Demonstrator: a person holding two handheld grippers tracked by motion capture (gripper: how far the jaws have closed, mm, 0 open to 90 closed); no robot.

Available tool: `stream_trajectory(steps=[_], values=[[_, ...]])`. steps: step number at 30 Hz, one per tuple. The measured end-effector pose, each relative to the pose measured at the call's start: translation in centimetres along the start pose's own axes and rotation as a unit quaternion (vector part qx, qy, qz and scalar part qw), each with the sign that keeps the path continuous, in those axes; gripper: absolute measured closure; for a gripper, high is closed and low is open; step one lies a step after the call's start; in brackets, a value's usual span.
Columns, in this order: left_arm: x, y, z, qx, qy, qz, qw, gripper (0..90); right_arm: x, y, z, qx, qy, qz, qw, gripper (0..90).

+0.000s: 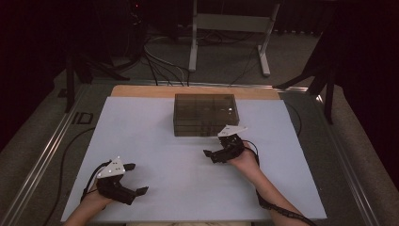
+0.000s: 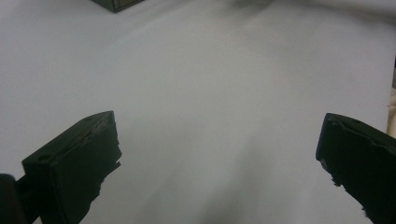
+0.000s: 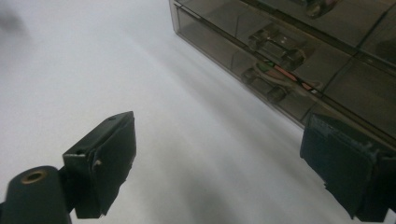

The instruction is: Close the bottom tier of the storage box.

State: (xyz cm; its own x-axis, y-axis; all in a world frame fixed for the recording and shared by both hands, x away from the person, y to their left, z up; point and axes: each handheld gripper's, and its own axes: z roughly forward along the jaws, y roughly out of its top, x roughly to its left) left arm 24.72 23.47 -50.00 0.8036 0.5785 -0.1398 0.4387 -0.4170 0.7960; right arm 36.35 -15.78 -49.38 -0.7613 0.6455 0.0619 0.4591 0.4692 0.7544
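left gripper [image 1: 134, 178]: black body, grey three-cornered plate with pale dots on top, blocky black jaws with ragged pad edges | right gripper [image 1: 210, 154]: black, same grey plate, dark taped pads, round hole at jaw base, ribbed black cable | forearms: bare

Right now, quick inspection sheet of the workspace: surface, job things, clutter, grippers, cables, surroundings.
Surface: pale board on a table, wooden strip along the far edge, bare in front.
Job's things: smoky see-through drawer box at the far middle; small parts show inside in the right gripper view.
Clutter: nothing seen on the board.
Grippers: left gripper near the front left corner, jaws open, nothing between them; right gripper just in front of the box, jaws open, nothing between them.
Cables: one trails along the right forearm; loose leads on the floor behind the table.
Surroundings: dark room, pale table frame behind, stands at both sides.
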Motion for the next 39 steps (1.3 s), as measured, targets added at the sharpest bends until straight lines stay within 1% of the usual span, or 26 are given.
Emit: stream_trajectory(steps=[2,8,12,14,16,19,23,27,30,32,33,34,36,38,39], values=[[0.0,0.0,0.0,0.000,0.000,0.001,1.0000,0.0,0.1,-0.2,-0.1,-0.003,0.007,0.000,1.0000,10.6],[0.0,0.0,0.0,0.000,-0.002,0.001,1.0000,0.0,0.3,-1.1,-0.8,-0.013,0.010,0.000,0.9999,10.7],[0.0,0.0,0.0,0.000,-0.003,0.002,1.0000,0.0,0.3,-1.6,-1.5,-0.013,0.015,-0.010,0.9998,10.6],[0.0,0.0,0.0,0.000,-0.004,0.002,1.0000,0.0,0.4,-1.8,-1.7,-0.013,0.015,-0.010,0.9998,10.6],[0.0,0.0,0.0,0.000,-0.004,0.002,1.0000,0.0,0.4,-2.3,-2.3,-0.018,0.023,-0.008,0.9996,10.7],[0.0,0.1,0.0,0.000,-0.005,0.002,1.0000,0.0,0.4,-2.9,-2.8,-0.022,0.021,-0.005,0.9995,10.6],[0.0,0.2,0.1,0.000,-0.006,0.003,1.0000,0.0,0.3,-3.4,-3.4,-0.025,0.028,-0.002,0.9993,10.7],[0.0,0.2,0.2,0.001,-0.007,0.003,1.0000,0.0,0.5,-3.8,-4.1,-0.026,0.032,-0.010,0.9991,10.7],[0.0,0.2,0.2,0.001,-0.007,0.004,1.0000,0.0,0.7,-4.3,-4.6,-0.023,0.033,-0.024,0.9989,10.7],[0.0,0.2,0.2,0.001,-0.007,0.004,1.0000,0.0,0.7,-4.5,-5.1,-0.021,0.040,-0.030,0.9985,10.7],[0.0,0.2,0.2,0.001,-0.007,0.004,1.0000,0.0,0.7,-4.7,-5.3,-0.020,0.039,-0.033,0.9985,10.8],[0.0,0.2,0.2,0.002,-0.007,0.005,1.0000,0.0,0.7,-4.8,-5.5,-0.021,0.036,-0.034,0.9986,10.8],[0.0,0.2,0.2,0.001,-0.007,0.004,1.0000,0.0,0.6,-5.0,-5.9,-0.027,0.040,-0.029,0.9984,10.8],[0.0,0.3,0.3,0.001,-0.007,0.004,1.0000,0.0,0.5,-5.3,-6.3,-0.031,0.039,-0.028,0.9984,10.8],[0.0,0.3,0.3,0.001,-0.007,0.004,1.0000,0.0,0.5,-5.4,-6.4,-0.030,0.042,-0.027,0.9983,10.8]])
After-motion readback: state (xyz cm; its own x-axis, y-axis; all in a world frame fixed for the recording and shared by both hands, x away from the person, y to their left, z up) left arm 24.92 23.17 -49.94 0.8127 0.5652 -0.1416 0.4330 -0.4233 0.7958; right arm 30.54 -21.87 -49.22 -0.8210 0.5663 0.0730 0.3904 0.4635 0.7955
